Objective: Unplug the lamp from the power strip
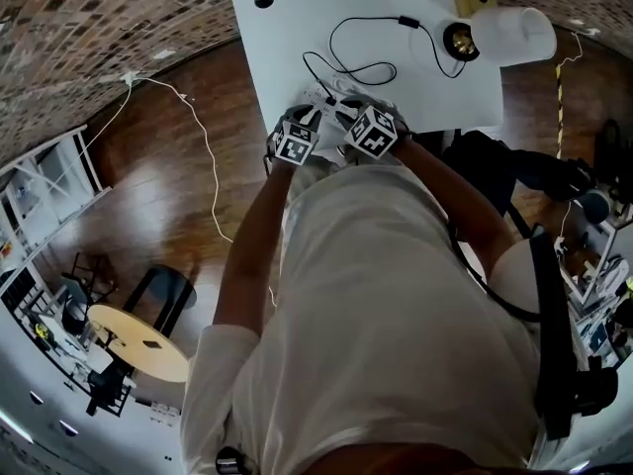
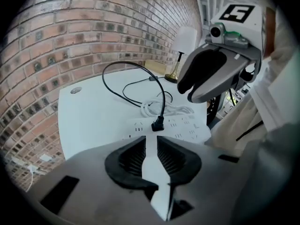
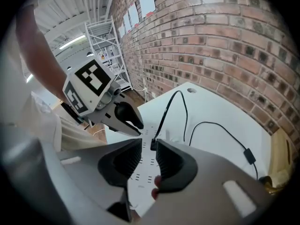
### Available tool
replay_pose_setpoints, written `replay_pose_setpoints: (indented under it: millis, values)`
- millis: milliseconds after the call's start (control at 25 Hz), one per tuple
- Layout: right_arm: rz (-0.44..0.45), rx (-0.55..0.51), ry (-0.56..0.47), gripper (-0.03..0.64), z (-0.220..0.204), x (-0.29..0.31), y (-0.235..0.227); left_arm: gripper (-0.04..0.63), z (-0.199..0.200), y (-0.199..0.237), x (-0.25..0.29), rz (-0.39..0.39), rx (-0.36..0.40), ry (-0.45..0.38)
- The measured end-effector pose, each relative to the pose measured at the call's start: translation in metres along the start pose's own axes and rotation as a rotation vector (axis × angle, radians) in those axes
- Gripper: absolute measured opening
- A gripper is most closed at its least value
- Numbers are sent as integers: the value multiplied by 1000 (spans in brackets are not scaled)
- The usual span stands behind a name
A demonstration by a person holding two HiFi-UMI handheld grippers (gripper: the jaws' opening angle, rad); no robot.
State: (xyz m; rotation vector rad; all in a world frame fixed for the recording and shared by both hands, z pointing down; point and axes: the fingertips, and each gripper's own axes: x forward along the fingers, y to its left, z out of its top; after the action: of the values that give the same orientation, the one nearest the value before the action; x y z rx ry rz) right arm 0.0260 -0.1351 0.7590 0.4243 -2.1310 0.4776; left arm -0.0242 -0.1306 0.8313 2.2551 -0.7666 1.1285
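A: Can you make out the white rectangular power strip [image 2: 185, 128] from where you stand?

B: Barely from above; it is mostly covered at the near edge of the white table [image 1: 287, 38]. The left gripper view shows it better, low in the middle, with the small black plug [image 2: 158, 123] seated in it; the thin black cord [image 2: 162, 106] loops away behind.

A: And the jaws?

B: The left gripper [image 2: 151, 161] has only a narrow slit between its pads, nothing in it; the right gripper [image 3: 149, 161] stands wider, also empty, with the plug showing just beyond its gap. Whether either touches the strip I can't tell.

A: The lamp?

B: The brass-based lamp with the white cylinder shade [image 1: 499, 36] stands at the table's upper right in the head view; in the left gripper view the right gripper partly hides it. A reddish spot by the right jaw is too blurred to name.
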Motion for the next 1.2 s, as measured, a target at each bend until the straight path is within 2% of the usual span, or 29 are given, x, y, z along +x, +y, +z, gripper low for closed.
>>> replay_pose_setpoints:
  millis: [200, 400, 560, 840, 1000, 1080, 1200]
  values:
    - [23, -17, 51, 84, -6, 24, -8, 89, -10, 7, 13, 73, 152, 89]
    - [18, -11, 92, 84, -7, 47, -12, 12, -2, 26, 19, 115, 246, 106]
    - [12, -36, 154, 89, -15, 61, -5, 6, -4, 23, 23, 50, 287, 136]
    - [-44, 15, 160, 80, -8, 71, -11, 6, -6, 15, 25, -62, 529, 193]
    - [-76, 63, 121, 67, -8, 72, -11, 5, -8, 11, 24, -70, 673, 198]
    - [-88, 84, 106, 57, -9, 70, -12, -6, -7, 9, 25, -58, 670, 181]
    - [-111, 116, 96, 54, -10, 70, -14, -9, -5, 10, 25, -53, 581, 144]
